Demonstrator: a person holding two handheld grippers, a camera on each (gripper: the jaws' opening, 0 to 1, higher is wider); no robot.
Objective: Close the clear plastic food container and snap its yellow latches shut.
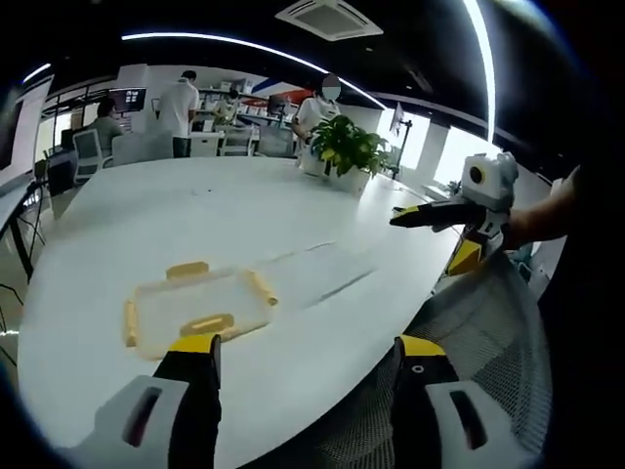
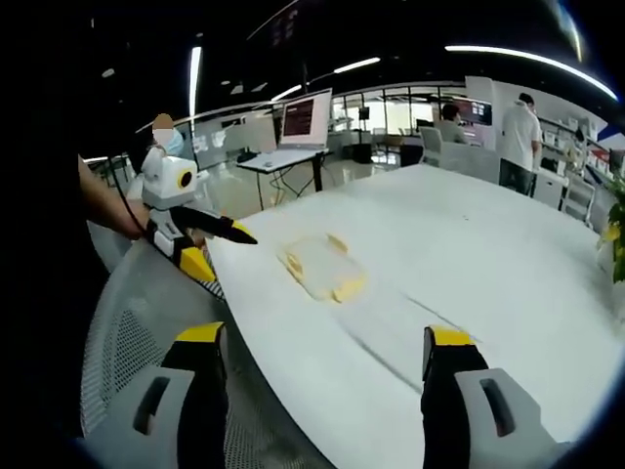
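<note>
**Both grippers held back from the container, latches not yet touched**

We see a large white oval table running across an open office, with people at desks beyond it. A grey mesh chair back sits at the near edge, between us and the tabletop. At the far side of the table stands a potted plant.

The clear plastic food container lies flat on the table near our edge, its lid apparently on. Its yellow latches show on all four sides; we cannot tell whether any is snapped down.

The left gripper hangs just short of the container with its jaws spread wide and empty. The right gripper is further back over the chair, jaws also wide, nothing between them.

Our judgement of the risks: the container is light and sits on a smooth top, so pressing one latch from the side could slide it away unless the other gripper braces it. A lid seated unevenly would stop the latches catching. The chair back could also snag a gripper reaching forward.
</note>
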